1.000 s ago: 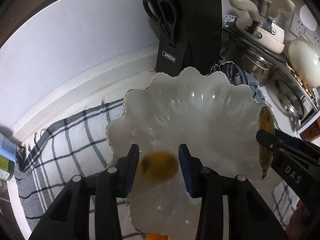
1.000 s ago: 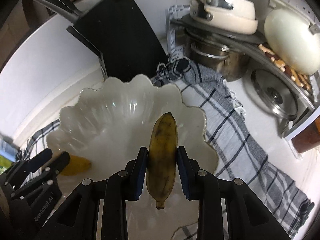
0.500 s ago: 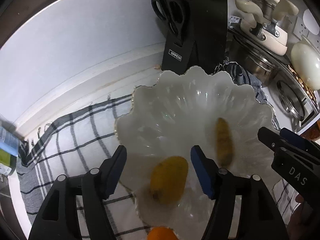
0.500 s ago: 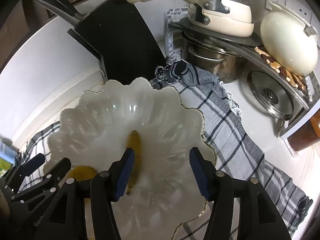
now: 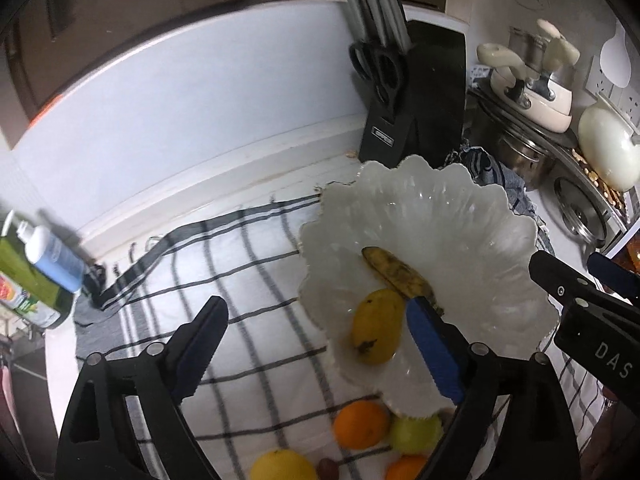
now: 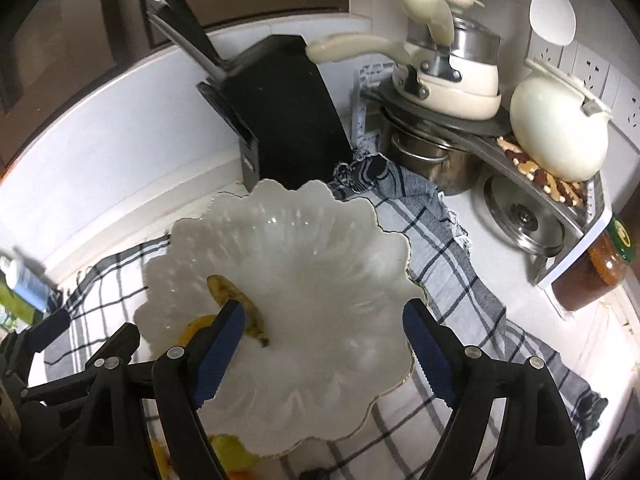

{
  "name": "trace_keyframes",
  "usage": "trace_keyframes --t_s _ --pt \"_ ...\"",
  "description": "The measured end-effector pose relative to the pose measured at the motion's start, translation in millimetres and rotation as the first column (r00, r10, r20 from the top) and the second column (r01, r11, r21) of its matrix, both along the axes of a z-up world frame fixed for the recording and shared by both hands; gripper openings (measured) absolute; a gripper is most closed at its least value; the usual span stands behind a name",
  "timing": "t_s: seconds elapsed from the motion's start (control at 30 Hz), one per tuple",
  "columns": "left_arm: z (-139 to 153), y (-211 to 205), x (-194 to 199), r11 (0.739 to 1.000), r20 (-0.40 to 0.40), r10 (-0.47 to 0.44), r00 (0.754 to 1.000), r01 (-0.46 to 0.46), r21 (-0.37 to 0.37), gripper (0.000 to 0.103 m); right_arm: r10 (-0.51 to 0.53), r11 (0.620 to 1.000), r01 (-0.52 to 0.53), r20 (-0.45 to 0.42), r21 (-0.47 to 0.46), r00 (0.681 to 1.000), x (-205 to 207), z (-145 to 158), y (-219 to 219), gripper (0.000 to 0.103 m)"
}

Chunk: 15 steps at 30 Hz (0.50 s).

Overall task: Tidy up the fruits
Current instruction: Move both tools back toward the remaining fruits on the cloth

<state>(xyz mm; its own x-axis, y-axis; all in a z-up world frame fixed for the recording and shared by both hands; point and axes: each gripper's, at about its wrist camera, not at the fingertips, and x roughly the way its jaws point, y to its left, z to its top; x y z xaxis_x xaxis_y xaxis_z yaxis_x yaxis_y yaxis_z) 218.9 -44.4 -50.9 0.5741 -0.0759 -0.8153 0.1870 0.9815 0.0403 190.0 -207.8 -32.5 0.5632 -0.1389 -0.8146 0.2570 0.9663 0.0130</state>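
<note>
Both grippers, left gripper (image 5: 316, 344) and right gripper (image 6: 326, 348), tilt steeply downward over the bowl (image 6: 320, 216), fingers just opened wide and empty; banana (image 5: 396, 276) and mango (image 5: 376, 330) lie below them.

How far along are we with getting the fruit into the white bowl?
Done: a spotted banana and a yellow mango lie in the scalloped white bowl. In hand: nothing; the left gripper and right gripper have just been opening and stand open and empty. Left: two oranges, a green fruit and a yellow fruit wait on the checked cloth.
</note>
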Motion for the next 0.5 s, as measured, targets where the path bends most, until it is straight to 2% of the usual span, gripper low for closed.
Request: trace_keyframes --t_s 0.27,0.5 --pt "13.1 23.8 -27.7 0.999 0.012 0.046 0.999 -0.046 0.012 0.094 0.034 0.999 -0.034 0.026 -0.009 0.999 -21.9 14.4 17.2 0.084" --pt "15.8 36.8 -55.8 0.997 0.029 0.063 0.998 -0.064 0.032 0.094 0.067 0.998 -0.067 0.031 -0.006 0.997 -46.4 15.0 29.4 0.084"
